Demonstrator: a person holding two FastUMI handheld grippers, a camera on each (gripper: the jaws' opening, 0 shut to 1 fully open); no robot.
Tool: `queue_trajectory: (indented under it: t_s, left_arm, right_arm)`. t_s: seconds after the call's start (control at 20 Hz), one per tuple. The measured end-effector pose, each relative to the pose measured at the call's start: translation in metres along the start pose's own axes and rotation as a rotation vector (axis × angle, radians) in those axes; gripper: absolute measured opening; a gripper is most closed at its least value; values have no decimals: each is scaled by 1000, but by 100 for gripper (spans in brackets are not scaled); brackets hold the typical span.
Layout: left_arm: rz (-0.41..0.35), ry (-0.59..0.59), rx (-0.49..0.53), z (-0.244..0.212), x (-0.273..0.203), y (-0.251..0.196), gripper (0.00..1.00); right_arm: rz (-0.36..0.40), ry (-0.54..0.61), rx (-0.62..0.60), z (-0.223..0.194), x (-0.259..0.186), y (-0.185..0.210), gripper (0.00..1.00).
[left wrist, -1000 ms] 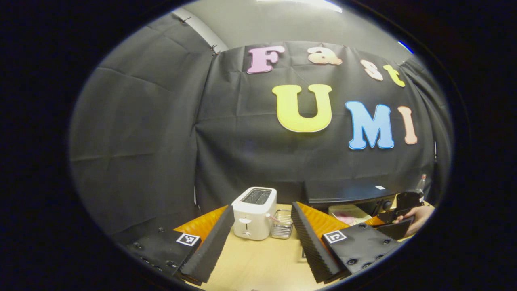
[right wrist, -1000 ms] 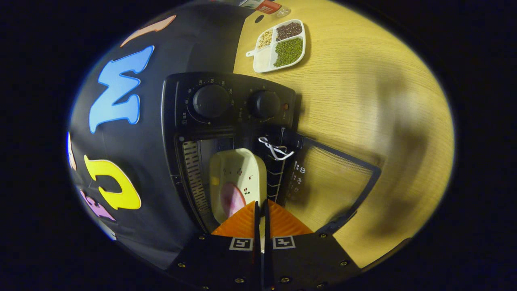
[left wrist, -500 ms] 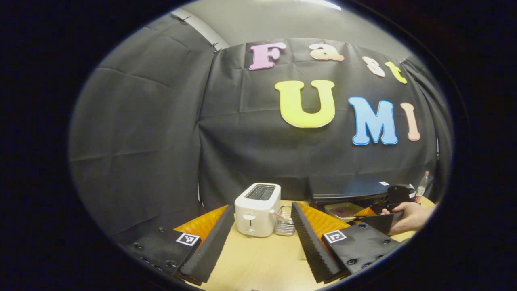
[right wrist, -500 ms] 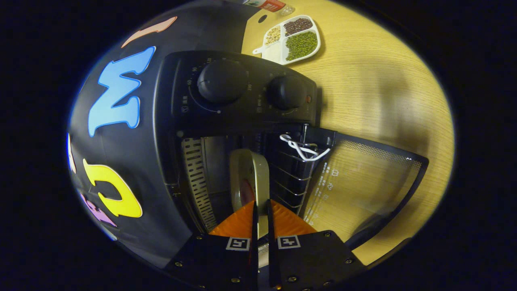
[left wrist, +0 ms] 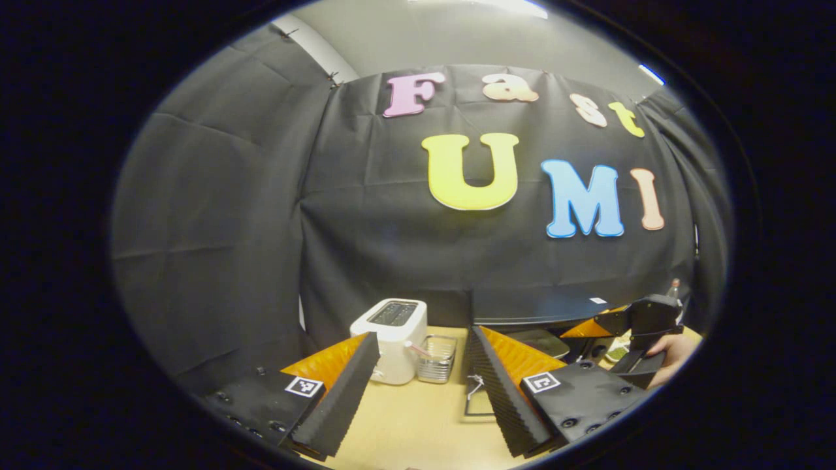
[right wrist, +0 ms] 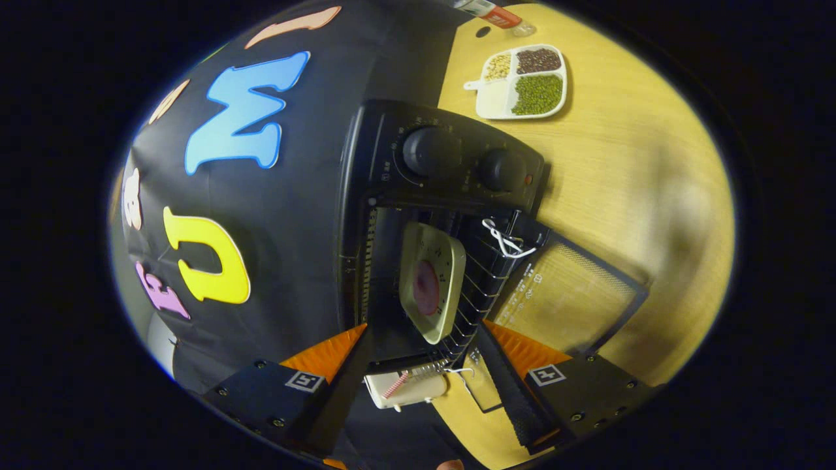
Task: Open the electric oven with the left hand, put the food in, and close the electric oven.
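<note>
Left gripper view: left gripper (left wrist: 418, 385) spread open over the counter (left wrist: 411, 424), empty, near a toaster (left wrist: 390, 349); oven (left wrist: 548, 313) to the right.

Right gripper view: right gripper (right wrist: 424, 365) parted, holding nothing. Pale dish (right wrist: 431, 281) of pinkish food resting on the oven rack (right wrist: 480, 274), door (right wrist: 568, 294) dropped flat. Food in, apparently (closing left); next, lifting the door shut.

Food dish (right wrist: 432, 281) inside open oven (right wrist: 418, 215) (door down)
</note>
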State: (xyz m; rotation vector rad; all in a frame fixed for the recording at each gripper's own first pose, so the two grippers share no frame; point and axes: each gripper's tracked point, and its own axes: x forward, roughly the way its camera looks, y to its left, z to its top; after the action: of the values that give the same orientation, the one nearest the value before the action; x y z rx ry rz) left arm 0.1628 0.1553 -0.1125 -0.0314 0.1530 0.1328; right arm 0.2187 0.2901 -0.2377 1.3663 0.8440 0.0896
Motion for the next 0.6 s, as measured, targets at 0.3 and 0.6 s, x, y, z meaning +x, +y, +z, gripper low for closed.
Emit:
queue_trajectory:
  t_s: [0.3,0.6]
  left_arm:
    - [-81,56,-27,-26,-8,-47,96]
    - [-148,142,-23,-65,-19,-85,97]
  right_arm:
    - [2,-9,-300,25,-63,-13,98]
    - [7,-114,-682,60,-133,-20,98]
